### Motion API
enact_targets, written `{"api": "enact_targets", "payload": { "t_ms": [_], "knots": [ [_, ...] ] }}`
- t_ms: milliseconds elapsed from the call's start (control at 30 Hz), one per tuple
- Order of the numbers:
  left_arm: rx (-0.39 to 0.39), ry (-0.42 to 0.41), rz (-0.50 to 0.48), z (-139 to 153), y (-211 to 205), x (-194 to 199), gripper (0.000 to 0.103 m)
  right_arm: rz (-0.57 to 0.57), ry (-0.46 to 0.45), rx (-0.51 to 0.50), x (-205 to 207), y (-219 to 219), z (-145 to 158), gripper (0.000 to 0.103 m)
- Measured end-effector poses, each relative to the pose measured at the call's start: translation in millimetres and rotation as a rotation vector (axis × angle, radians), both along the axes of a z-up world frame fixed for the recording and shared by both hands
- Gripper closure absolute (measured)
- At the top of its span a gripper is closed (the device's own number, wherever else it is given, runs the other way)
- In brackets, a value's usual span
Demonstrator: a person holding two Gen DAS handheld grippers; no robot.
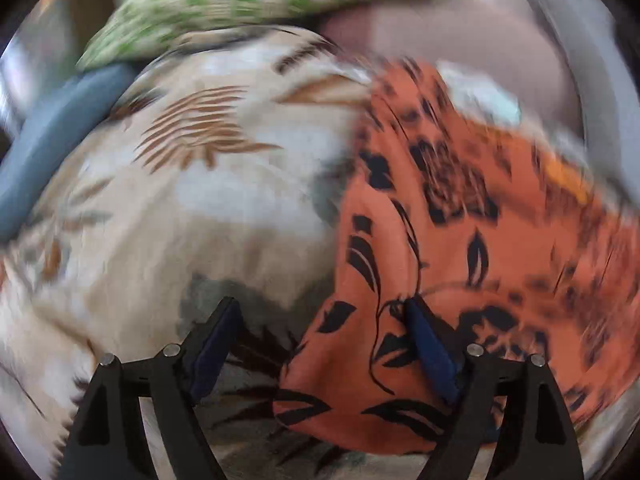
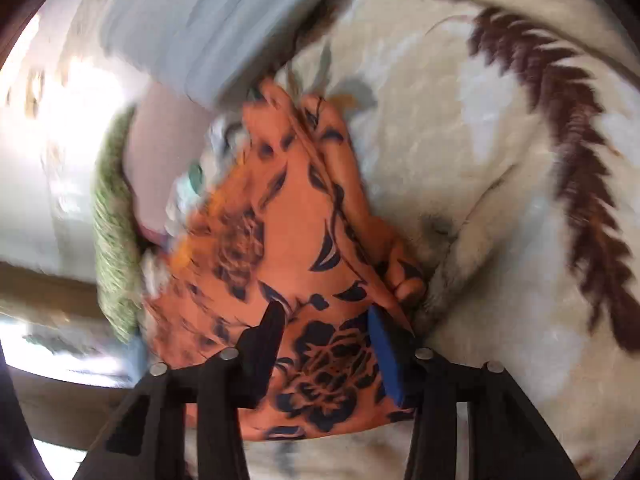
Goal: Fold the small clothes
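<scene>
An orange garment (image 1: pixel 440 220) with a dark floral print lies crumpled on a cream bedspread (image 1: pixel 200 200) with brown leaf patterns. My left gripper (image 1: pixel 320 310) stands wide open at the garment's near left edge. Its right finger rests over the orange cloth and its left finger is over the bedspread. In the right wrist view the same garment (image 2: pixel 288 220) is bunched into folds. My right gripper (image 2: pixel 326 312) hangs over its near end with the jaws apart; flat cloth shows between the pads, which do not pinch it. Both views are blurred.
A green patterned pillow (image 1: pixel 240 0) and a blue-grey cushion (image 1: pixel 52 140) lie at the bedspread's far edge. A pink cloth (image 1: pixel 460 60) and a pale teal piece (image 1: pixel 488 96) sit just behind the garment. The bedspread (image 2: pixel 460 140) stretches to the right of the garment.
</scene>
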State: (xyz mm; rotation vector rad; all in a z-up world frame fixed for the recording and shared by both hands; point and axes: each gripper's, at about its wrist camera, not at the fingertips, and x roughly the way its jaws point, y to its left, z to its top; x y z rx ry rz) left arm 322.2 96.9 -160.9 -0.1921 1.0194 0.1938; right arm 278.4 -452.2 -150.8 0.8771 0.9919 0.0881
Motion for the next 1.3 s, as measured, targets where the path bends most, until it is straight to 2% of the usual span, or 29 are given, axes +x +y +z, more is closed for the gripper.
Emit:
{"api": "enact_targets", "payload": {
  "t_ms": [33,67,100,167,267,367,400,500,533,567,667,800,867,933,1000,1067,1100,1133,1200,1233,1267,1300],
  "knots": [
    [0.006,-0.005,0.010,5.6,0.7,-1.4,0.018,0.007,-0.037,-0.061,-5.7,3.8,15.5,0.043],
    [0.016,-0.044,0.012,17.9,0.2,-7.1,0.018,0.011,-0.080,-0.142,-15.4,7.4,34.3,0.035],
    [0.007,-0.081,0.002,26.2,0.3,-12.1,0.018,0.005,-0.132,-0.178,-29.7,7.7,51.7,0.035],
    [-0.036,-0.163,-0.011,48.0,4.3,-31.8,0.018,-0.020,-0.184,-0.113,-50.7,-2.6,63.2,0.035],
    [-0.124,-0.202,0.025,54.3,19.8,-57.0,0.018,-0.060,-0.191,0.006,-83.1,-2.3,48.0,0.035],
    [-0.243,-0.148,0.058,39.2,34.4,-69.0,0.018,-0.056,-0.132,0.082,-89.1,7.8,11.6,0.035],
    [-0.264,-0.132,0.069,32.7,36.0,-69.0,0.018,-0.062,-0.120,0.098,-86.4,7.5,2.5,0.035],
    [-0.395,-0.089,0.127,16.4,45.1,-72.4,0.018,-0.089,-0.125,0.194,-71.7,3.9,-13.6,0.035],
    [-0.449,-0.072,0.143,9.4,47.4,-70.7,0.018,-0.093,-0.119,0.201,-68.6,3.3,-17.7,0.035],
    [-0.471,-0.065,0.154,6.1,47.7,-69.1,0.018,-0.074,-0.114,0.206,-61.9,6.0,-21.9,0.035],
    [-0.498,-0.063,0.155,3.3,39.3,-68.0,0.018,-0.077,-0.044,0.166,-47.8,14.5,-32.5,0.035],
    [-0.498,-0.047,0.166,-3.6,37.5,-56.7,0.018,-0.130,-0.033,0.204,-45.2,9.4,-36.4,0.034],
    [-0.503,-0.037,0.186,-7.2,41.0,-50.8,0.025,-0.126,-0.021,0.189,-40.4,10.0,-37.2,0.034],
    [-0.486,-0.022,0.170,-4.1,41.0,-44.5,0.079,-0.136,-0.020,0.189,-37.0,10.9,-36.0,0.034],
    [-0.461,-0.017,0.148,-2.3,38.8,-41.0,0.079,-0.138,-0.039,0.173,-34.6,13.0,-26.4,0.034],
    [-0.448,-0.015,0.145,-6.1,38.4,-39.8,0.079,-0.150,-0.002,0.126,-29.1,17.2,-26.4,0.034],
    [-0.457,-0.012,0.153,-9.5,38.9,-40.0,0.077,-0.156,0.034,0.116,-24.7,18.5,-32.5,0.034],
    [-0.462,-0.012,0.166,-11.3,39.5,-40.3,0.067,-0.167,0.075,0.110,-20.9,18.9,-40.7,0.034],
    [-0.481,-0.019,0.163,-11.7,39.6,-39.2,0.061,-0.204,0.077,0.121,-18.5,17.9,-42.0,0.034],
    [-0.461,-0.011,0.157,-9.7,37.7,-37.2,0.068,-0.186,0.060,0.100,-13.1,20.7,-36.8,0.036],
    [-0.439,-0.006,0.142,-6.7,35.1,-34.3,0.080,-0.174,0.049,0.077,-9.9,22.1,-34.3,0.061],
    [-0.435,-0.006,0.123,-3.6,33.3,-31.6,0.088,-0.175,0.056,0.058,-7.0,22.4,-34.1,0.085]
  ]
}}
